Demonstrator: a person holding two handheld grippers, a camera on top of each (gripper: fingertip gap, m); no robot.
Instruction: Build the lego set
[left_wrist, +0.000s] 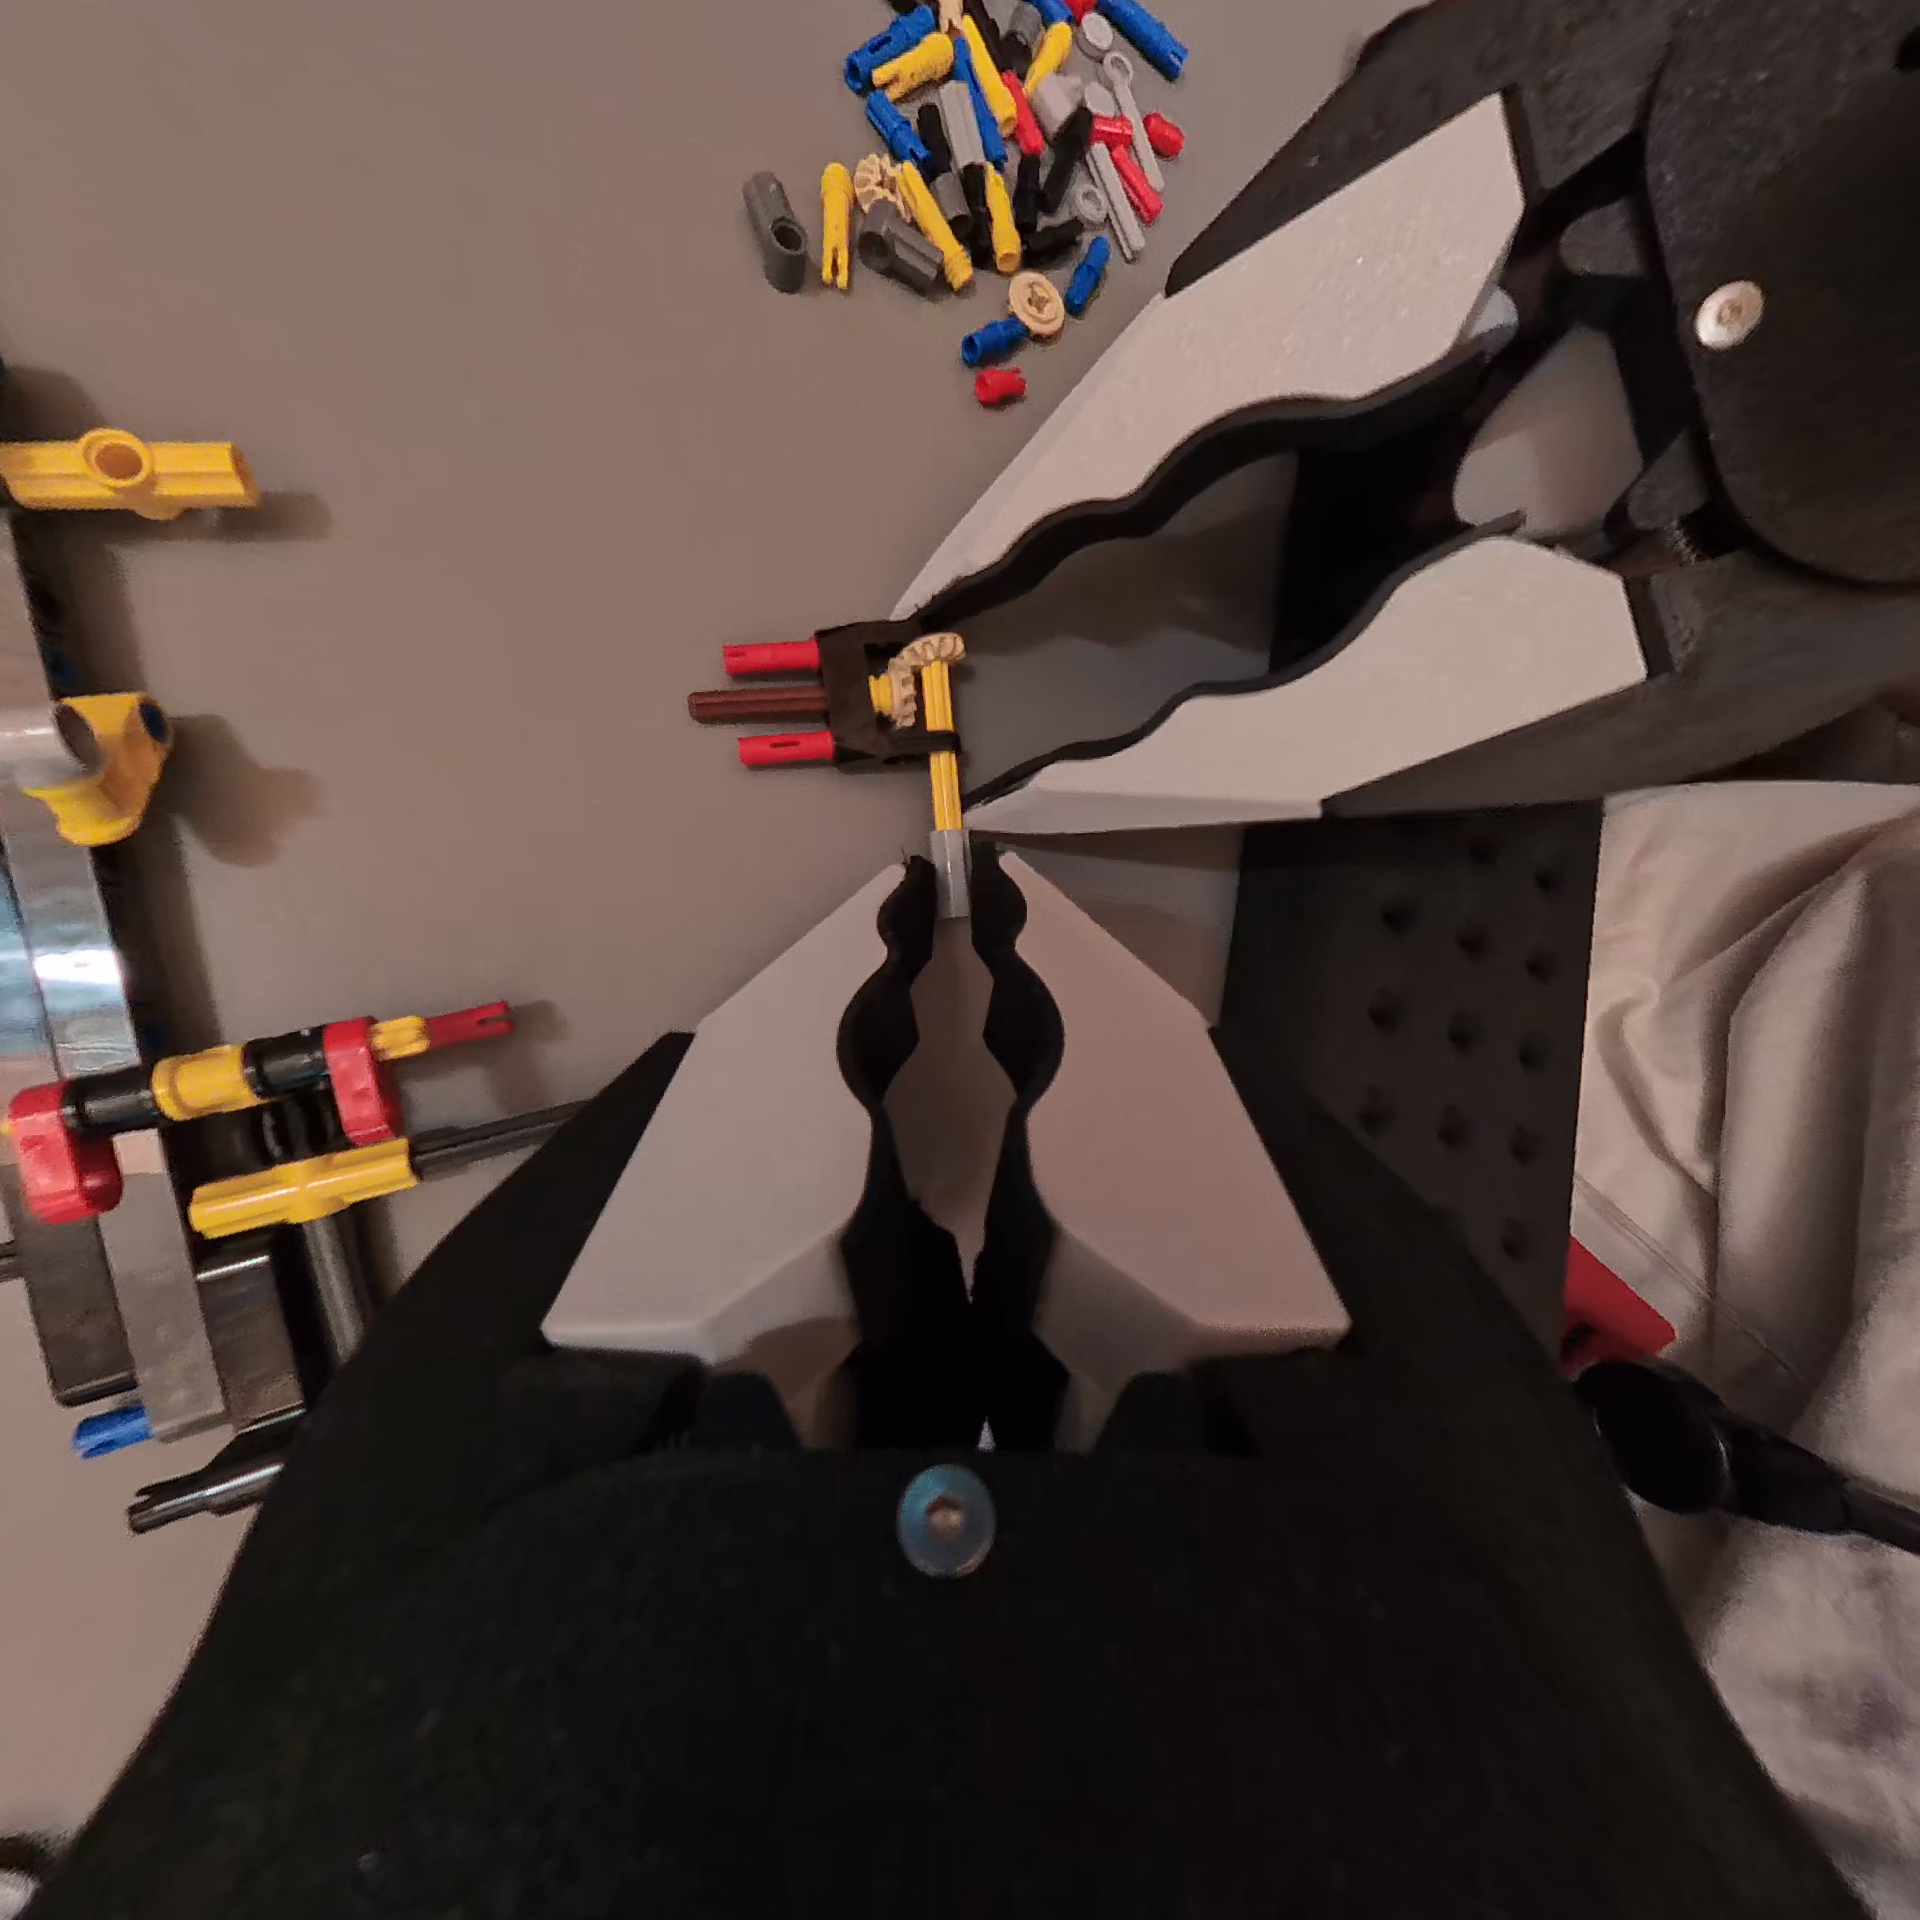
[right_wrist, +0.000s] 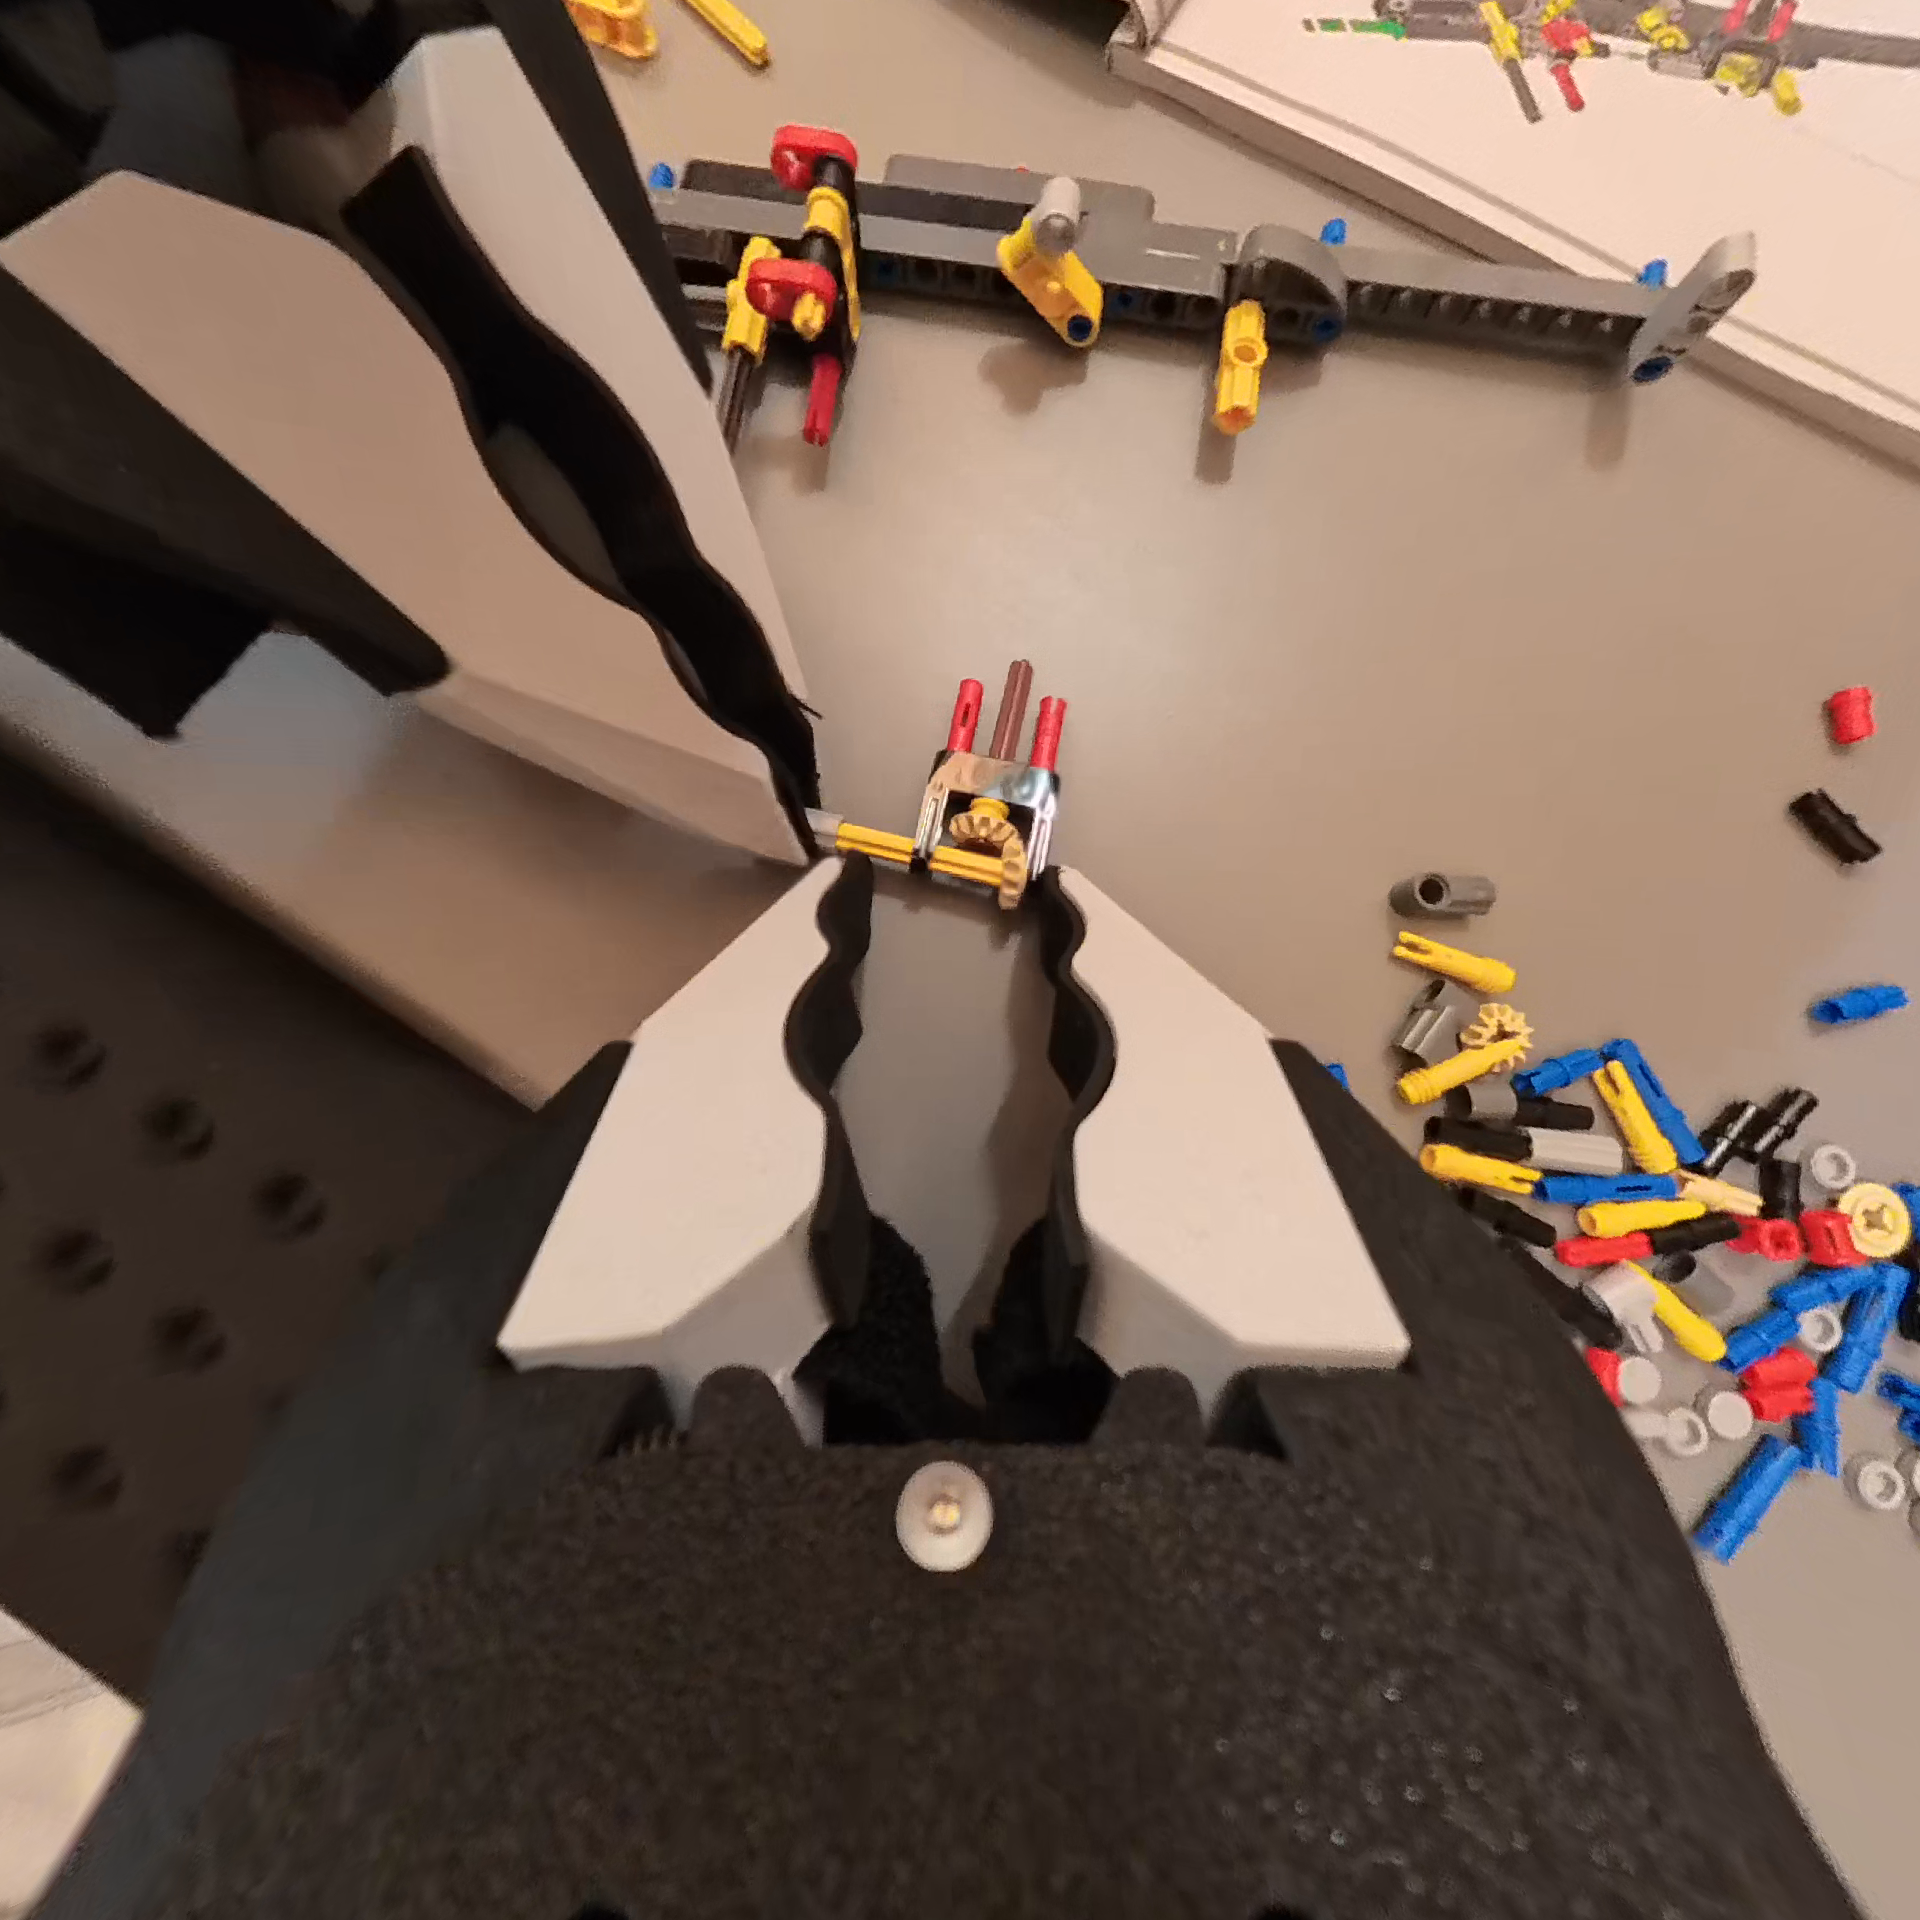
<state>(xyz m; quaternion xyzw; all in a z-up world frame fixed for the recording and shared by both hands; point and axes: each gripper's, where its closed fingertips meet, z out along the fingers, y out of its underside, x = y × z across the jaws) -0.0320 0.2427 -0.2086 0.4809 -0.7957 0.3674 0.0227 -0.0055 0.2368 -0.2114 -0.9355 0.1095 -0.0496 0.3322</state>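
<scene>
Left gripper (left_wrist: 951, 878): my left gripper is almost fully closed, and its black pads pinch a small grey bush (left_wrist: 952, 873) on the end of a yellow axle (left_wrist: 943, 774).
Right gripper (right_wrist: 951, 883): my right gripper is only partly closed, with a wide gap between the fingers; its tips clamp the two sides of a small black frame (right_wrist: 987, 805), so the gripper holds the little sub-assembly from the other side.
Sub-assembly: the yellow axle goes across the frame, two tan bevel gears (right_wrist: 982, 831) mesh inside it, and two red pins (right_wrist: 964, 717) and one brown axle (right_wrist: 1011, 707) stick out of the far face. It is held in the air between both grippers, above the grey worktop (right_wrist: 1299, 623).
Handling: I judge it very light, made of hard and smooth plastic. The parts hold only by friction, so a pull along the axle may slide the bush off or push the gears out of mesh.
Where to hold: best on the flat sides of the frame, as the right gripper does, and not on the gears or the thin pins.
Loose parts: a pile of small pins and connectors (right_wrist: 1662, 1226) in blue, yellow, black, red and grey lies on the worktop, well apart from the grippers.
Main build: a long grey beam assembly (right_wrist: 1143, 260) with yellow and red connectors lies farther away on the worktop.
Writing: an open instruction booklet (right_wrist: 1558, 125) beyond the beam shows coloured drawings; I can read no words or brand mark.
</scene>
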